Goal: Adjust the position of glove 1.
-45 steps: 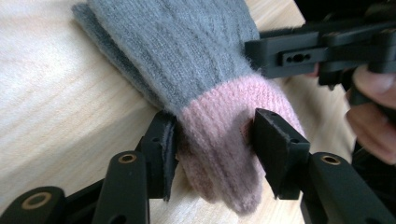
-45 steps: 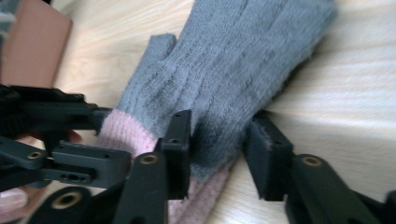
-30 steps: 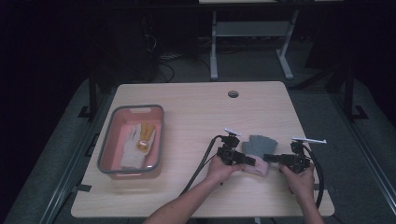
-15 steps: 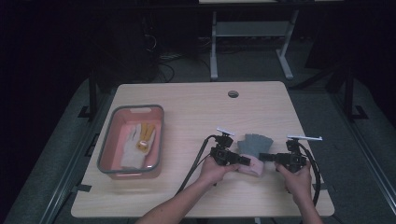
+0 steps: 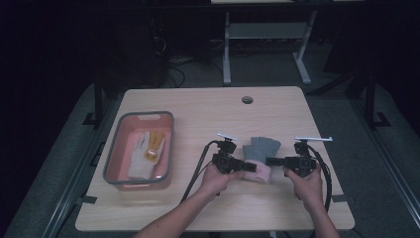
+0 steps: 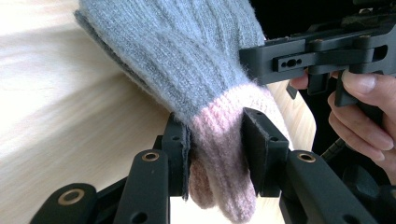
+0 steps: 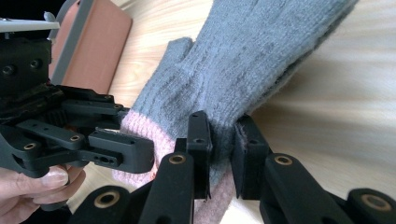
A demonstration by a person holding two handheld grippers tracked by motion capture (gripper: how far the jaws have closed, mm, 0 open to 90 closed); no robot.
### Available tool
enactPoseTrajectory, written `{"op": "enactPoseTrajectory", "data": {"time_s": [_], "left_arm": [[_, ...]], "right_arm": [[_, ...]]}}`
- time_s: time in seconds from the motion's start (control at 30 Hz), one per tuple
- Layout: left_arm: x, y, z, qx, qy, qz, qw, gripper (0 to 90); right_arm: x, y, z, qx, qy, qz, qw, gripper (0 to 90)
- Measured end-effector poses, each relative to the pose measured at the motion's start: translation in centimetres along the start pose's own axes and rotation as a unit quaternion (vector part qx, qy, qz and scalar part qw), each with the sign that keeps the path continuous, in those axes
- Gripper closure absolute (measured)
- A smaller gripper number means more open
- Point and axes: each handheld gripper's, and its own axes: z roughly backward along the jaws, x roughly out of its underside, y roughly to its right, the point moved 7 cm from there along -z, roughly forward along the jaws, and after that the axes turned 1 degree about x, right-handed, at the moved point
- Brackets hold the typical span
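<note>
The grey glove [image 5: 261,148] lay on the table [image 5: 198,111], right of the tub [image 5: 139,149]. Left gripper [image 6: 215,154] pinched its pink cuff [image 6: 224,140]; right gripper [image 7: 222,147] clamped the cuff edge, mostly hidden by the fingers [image 7: 200,140].

A pink tub [image 5: 115,171] with a grey rim is seen at the left of a light wooden table [image 5: 198,109]. A white glove [image 5: 139,157] with yellow marking lies inside it. A cable hole [image 5: 247,99] is noted near the far table edge.
</note>
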Motion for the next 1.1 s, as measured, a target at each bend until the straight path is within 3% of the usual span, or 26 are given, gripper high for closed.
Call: {"op": "enactPoseTrajectory", "data": {"time_s": [0.5, 1.1], "left_arm": [[-0.4, -0.7, 4.0, -0.013, 0.025, 0.000, 0.9996, 63.9], [-0.6, -1.4, 7.4, -0.026, 0.044, -0.001, 0.9987, 64.0]], "right_arm": [[-1.7, -3.6, -1.5, -0.022, -0.010, 0.018, 0.9995, 78.7], [-3.1, -6.8, -3.1, -0.041, -0.021, 0.035, 0.9983, 78.7]]}}
